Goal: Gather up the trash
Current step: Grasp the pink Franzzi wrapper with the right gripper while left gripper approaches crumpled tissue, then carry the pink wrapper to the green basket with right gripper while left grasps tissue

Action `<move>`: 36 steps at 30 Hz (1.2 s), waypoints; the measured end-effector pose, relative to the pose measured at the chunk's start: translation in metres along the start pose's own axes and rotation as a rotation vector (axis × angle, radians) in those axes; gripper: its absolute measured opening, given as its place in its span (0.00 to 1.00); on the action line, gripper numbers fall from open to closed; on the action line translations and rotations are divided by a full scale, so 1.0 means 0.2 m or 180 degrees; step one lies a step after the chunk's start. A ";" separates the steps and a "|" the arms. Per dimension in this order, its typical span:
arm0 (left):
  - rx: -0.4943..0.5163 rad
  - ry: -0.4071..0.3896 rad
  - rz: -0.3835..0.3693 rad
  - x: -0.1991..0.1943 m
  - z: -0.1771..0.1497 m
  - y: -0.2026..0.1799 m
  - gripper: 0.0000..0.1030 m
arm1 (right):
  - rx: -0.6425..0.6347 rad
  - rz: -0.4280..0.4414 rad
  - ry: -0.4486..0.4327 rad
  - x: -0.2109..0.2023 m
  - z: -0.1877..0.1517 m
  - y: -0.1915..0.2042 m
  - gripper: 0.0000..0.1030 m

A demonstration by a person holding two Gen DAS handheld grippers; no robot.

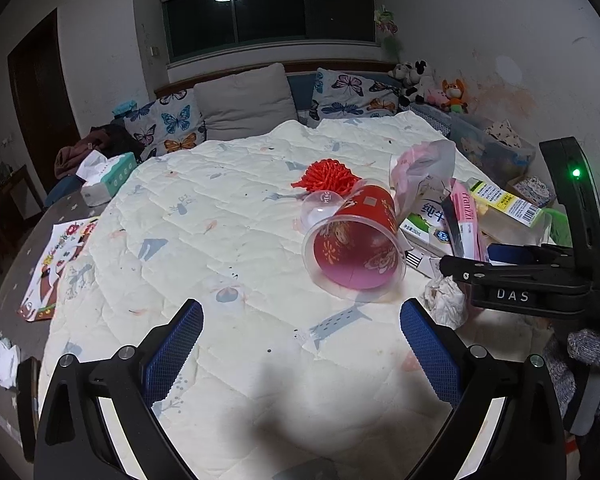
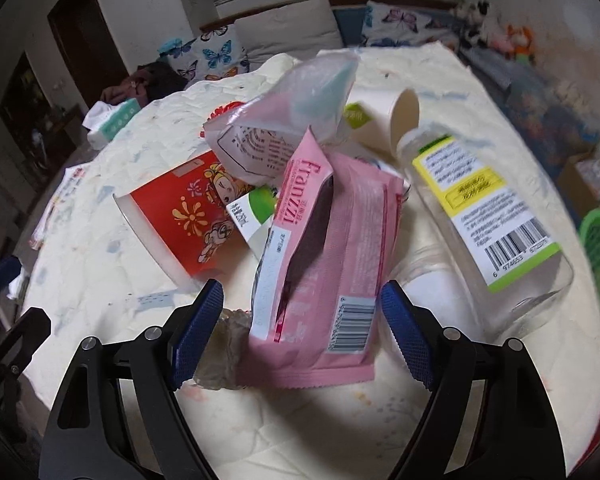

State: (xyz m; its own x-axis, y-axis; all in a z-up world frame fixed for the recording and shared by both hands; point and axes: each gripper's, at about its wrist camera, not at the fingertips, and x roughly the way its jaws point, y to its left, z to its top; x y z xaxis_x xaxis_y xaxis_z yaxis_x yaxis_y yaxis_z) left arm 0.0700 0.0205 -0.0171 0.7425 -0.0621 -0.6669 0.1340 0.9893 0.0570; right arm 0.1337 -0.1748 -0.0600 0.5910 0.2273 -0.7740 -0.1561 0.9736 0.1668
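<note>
Right gripper (image 2: 302, 308), jaws apart, straddles the lower end of a pink Franzzi wrapper (image 2: 328, 280); neither blue pad presses on it. A crumpled clear film (image 2: 220, 356) lies beside its left finger. Beyond the wrapper: a red paper cup (image 2: 184, 216) on its side to the left, a clear labelled bottle (image 2: 484, 212) to the right. Left gripper (image 1: 302, 344), released and empty, hovers over the quilt (image 1: 220, 240), the cup just ahead of its fingertips.
</note>
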 end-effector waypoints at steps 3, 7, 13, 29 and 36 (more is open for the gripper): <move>-0.0010 0.0025 -0.0015 0.01 -0.01 -0.01 0.93 | 0.0083 -0.0035 -0.0001 0.01 0.00 -0.02 0.73; 0.0046 0.0042 -0.0033 0.02 -0.02 -0.02 0.93 | 0.0207 -0.0037 0.0039 0.02 -0.01 -0.06 0.65; 0.0102 0.0064 -0.0125 0.03 -0.03 -0.05 0.93 | 0.0275 -0.0019 0.0023 -0.01 -0.02 -0.08 0.56; 0.0500 0.0065 -0.0601 0.06 -0.03 -0.26 0.93 | 0.0108 0.0160 -0.0350 -0.42 -0.12 -0.12 0.51; 0.0783 0.0056 -0.0815 0.15 0.00 -0.46 0.93 | 0.0196 -0.0020 -0.0488 -0.61 -0.16 -0.28 0.51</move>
State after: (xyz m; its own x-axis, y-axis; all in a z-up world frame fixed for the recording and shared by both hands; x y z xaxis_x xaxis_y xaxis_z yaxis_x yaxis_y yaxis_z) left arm 0.0808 -0.0722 -0.0420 0.6532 -0.2997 -0.6953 0.4700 0.8805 0.0621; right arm 0.0451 -0.2575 0.0068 0.7065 0.2172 -0.6735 -0.1058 0.9735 0.2030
